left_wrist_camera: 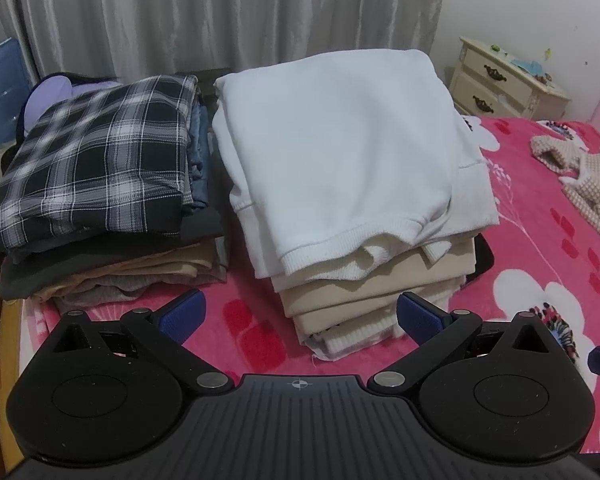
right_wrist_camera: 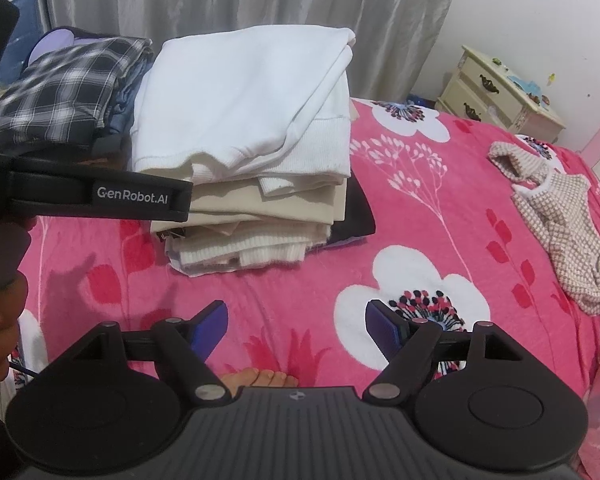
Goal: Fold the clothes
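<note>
Tools [right_wrist_camera: 294, 330] apart; white sweater [right_wrist_camera: 240, 100] folded.

Plaid-topped pile [right_wrist_camera: 60, 92]: partly hidden behind the left gripper's body [right_wrist_camera: 96, 196]. Checked garment [left_wrist_camera: 584, 188]: cut by the right edge. Items on the nightstand [right_wrist_camera: 504, 96]: too small to identify.
</note>
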`<state>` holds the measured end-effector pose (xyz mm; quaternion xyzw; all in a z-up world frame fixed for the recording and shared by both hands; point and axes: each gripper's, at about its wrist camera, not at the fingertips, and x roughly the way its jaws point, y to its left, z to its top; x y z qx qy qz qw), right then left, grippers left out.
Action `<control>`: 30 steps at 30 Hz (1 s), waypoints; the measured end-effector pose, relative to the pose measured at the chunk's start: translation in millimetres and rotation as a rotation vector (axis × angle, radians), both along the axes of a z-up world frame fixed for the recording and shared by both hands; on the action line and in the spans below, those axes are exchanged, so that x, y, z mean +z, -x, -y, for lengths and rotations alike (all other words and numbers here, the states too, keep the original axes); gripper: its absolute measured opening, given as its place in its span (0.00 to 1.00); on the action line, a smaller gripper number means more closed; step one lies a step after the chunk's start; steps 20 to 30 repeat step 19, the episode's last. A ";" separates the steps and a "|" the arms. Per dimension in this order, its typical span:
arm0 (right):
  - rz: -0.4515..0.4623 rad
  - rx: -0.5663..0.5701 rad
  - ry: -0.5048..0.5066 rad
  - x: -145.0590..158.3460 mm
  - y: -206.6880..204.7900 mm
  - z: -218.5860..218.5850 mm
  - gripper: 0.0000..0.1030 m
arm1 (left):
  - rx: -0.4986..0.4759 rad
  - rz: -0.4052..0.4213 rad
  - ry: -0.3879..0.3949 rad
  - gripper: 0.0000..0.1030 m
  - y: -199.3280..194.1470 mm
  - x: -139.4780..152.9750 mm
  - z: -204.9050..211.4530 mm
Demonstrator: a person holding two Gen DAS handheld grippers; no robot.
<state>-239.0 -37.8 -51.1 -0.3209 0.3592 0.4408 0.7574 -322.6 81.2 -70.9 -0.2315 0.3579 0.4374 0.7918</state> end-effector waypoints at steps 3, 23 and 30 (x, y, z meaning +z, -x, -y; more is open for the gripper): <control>0.001 0.001 0.000 -0.1 0.2 0.0 0.76 | 0.002 0.002 0.001 1.00 0.5 0.2 -0.2; 0.000 0.003 0.005 -0.4 1.1 0.3 0.78 | 0.006 0.003 0.009 1.00 1.4 -0.2 0.2; 0.000 0.003 0.005 -0.4 1.1 0.3 0.78 | 0.006 0.003 0.009 1.00 1.4 -0.2 0.2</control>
